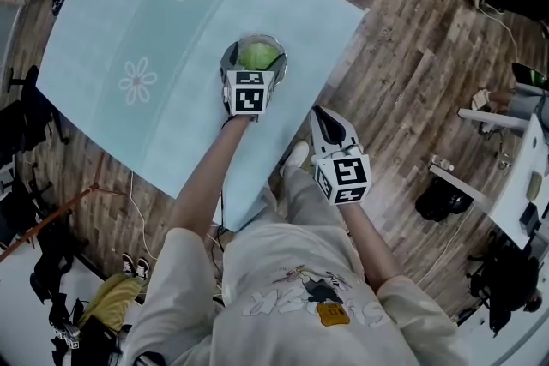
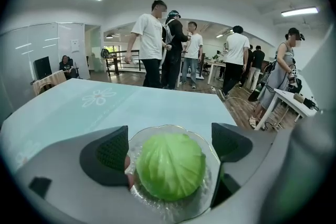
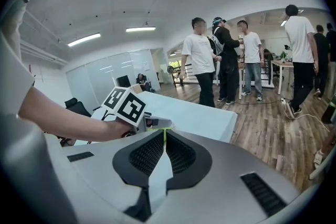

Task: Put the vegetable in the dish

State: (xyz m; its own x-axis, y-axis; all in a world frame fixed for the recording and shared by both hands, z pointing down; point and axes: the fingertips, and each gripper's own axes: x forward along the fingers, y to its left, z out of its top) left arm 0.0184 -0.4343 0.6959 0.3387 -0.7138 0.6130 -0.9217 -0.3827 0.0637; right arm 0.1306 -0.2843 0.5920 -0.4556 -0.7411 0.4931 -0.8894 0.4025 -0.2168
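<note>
A green cabbage point(image 1: 258, 57) point(image 2: 170, 165) rests in a clear scalloped glass dish point(image 1: 276, 43) point(image 2: 209, 147) on the pale blue tablecloth point(image 1: 154, 21). My left gripper point(image 1: 254, 69) point(image 2: 169, 147) is open and straddles the dish. Its dark pads point(image 2: 107, 155) stand on either side of the cabbage with small gaps. A small pinkish bit shows by the left pad. My right gripper point(image 1: 324, 117) point(image 3: 165, 136) is shut with nothing in it. It hovers off the table's near right edge, above the wooden floor, pointing towards the left gripper's marker cube point(image 3: 126, 106).
The table's right corner point(image 1: 364, 10) is close to the dish. Several people point(image 2: 157, 42) stand beyond the far edge. White desks point(image 1: 523, 176) and cables stand on the floor at the right. Bags and clutter point(image 1: 51, 270) lie at the left.
</note>
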